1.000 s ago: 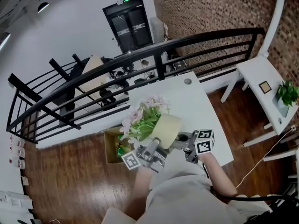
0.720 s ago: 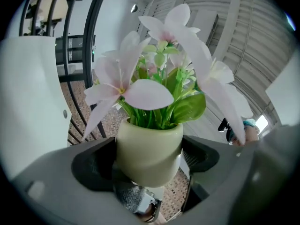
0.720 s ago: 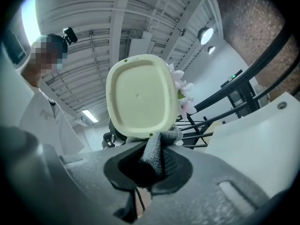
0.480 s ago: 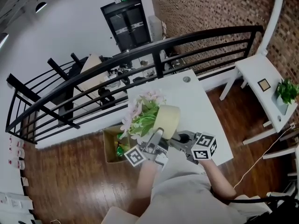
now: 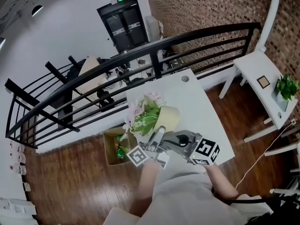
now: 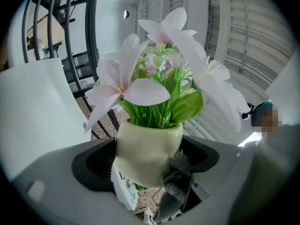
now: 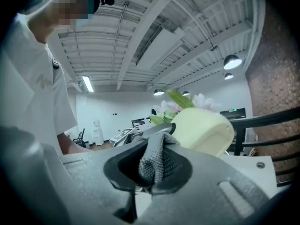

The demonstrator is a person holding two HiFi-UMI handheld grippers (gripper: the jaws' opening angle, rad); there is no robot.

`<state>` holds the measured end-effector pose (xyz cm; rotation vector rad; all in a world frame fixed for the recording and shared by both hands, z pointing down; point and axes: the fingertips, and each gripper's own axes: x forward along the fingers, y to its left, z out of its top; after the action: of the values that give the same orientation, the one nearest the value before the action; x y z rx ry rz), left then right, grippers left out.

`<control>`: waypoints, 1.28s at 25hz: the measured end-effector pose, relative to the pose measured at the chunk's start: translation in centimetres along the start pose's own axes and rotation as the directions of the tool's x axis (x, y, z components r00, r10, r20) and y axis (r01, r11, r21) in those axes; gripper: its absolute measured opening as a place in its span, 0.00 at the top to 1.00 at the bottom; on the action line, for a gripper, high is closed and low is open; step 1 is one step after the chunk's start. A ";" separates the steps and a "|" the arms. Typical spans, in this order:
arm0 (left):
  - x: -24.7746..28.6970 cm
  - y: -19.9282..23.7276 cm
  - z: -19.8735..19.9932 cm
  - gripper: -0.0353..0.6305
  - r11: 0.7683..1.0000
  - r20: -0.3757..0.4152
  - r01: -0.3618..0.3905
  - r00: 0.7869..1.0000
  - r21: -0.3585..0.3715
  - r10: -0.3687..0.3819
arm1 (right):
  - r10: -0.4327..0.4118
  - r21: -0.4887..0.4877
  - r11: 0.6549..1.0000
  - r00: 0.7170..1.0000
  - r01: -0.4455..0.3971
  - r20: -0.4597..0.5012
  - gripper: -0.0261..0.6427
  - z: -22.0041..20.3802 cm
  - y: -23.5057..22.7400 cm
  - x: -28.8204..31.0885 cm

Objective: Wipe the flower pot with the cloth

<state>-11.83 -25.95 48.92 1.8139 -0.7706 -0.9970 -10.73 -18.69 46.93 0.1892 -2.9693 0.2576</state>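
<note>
Right gripper (image 5: 182, 138) has rolled since a second ago; its marker cube now shows you different faces. Flower pot (image 5: 169, 118) sits slightly higher in the head view than before.

Pose: your left gripper (image 5: 157, 137) enters from 7 o'clock, your right from 4 o'clock. They meet at the pot, which is held over the near edge of the white surface (image 5: 192, 97) and tilted so the flowers (image 5: 143, 114) lean toward 10 o'clock.

Left gripper view: jaws clamped on the pot's cream body, with the grey cloth (image 6: 176, 182) touching its lower side at 5 o'clock. The head view does not resolve that contact.

Right gripper view: jaws pinched on the bunched cloth, pot beyond at 1 o'clock.
</note>
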 end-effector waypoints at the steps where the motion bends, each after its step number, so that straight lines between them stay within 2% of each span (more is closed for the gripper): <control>1: -0.3 0.2 -0.2 0.23 1.000 -0.006 -0.005 1.000 0.002 0.005 | -0.014 -0.016 1.000 1.000 0.014 -0.011 0.95 0.0 -0.1 -0.1; 5: -0.6 1.2 -0.7 0.23 1.000 -0.031 0.001 1.000 -0.020 -0.001 | -0.051 -0.120 0.992 0.997 0.045 -0.050 0.95 0.4 -1.0 -0.8; 9: -1.4 2.3 -0.6 0.23 0.999 -0.029 -0.026 0.999 -0.037 0.025 | -0.097 -0.192 0.978 0.991 0.079 -0.087 0.95 1.3 -2.2 -0.4; 15: -2.0 2.0 -1.0 0.24 0.999 -0.042 -0.029 0.999 0.025 0.030 | -0.144 -0.252 0.961 0.985 0.116 -0.098 0.95 2.4 -2.3 -0.4; 18: -2.8 2.7 -2.2 0.24 0.993 -0.104 -0.066 0.992 0.100 0.076 | -0.174 -0.270 0.949 0.985 0.163 -0.017 0.95 3.9 -2.8 -1.0; 20: -3.2 2.7 -3.1 0.24 0.989 -0.147 -0.054 0.986 0.136 0.074 | -0.191 -0.249 0.951 0.981 0.186 0.003 0.95 4.2 -3.9 -1.3; 23: -3.3 1.7 -4.3 0.24 0.998 -0.155 0.013 0.988 0.061 -0.004 | -0.221 -0.159 0.961 0.974 0.225 0.043 0.95 4.0 -6.2 -2.3; 25: -3.3 1.0 -4.8 0.24 0.997 -0.171 0.052 0.984 0.050 -0.042 | -0.248 -0.078 0.964 0.967 0.252 0.062 0.95 3.7 -7.9 -3.4; 28: -3.5 0.4 -5.1 0.24 0.996 -0.175 0.092 0.980 -0.003 -0.091 | -0.244 0.055 0.969 0.965 0.239 0.100 0.95 2.7 -10.0 -4.9; 32: -3.3 -0.5 -4.7 0.24 0.986 -0.139 0.140 0.979 -0.087 -0.151 | -0.302 0.163 0.944 0.950 0.287 0.074 0.95 -0.6 -13.0 -5.9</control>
<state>-9.29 -21.15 50.80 1.8735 -0.5101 -0.9618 -3.09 -30.66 48.68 0.6772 -2.9615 0.4439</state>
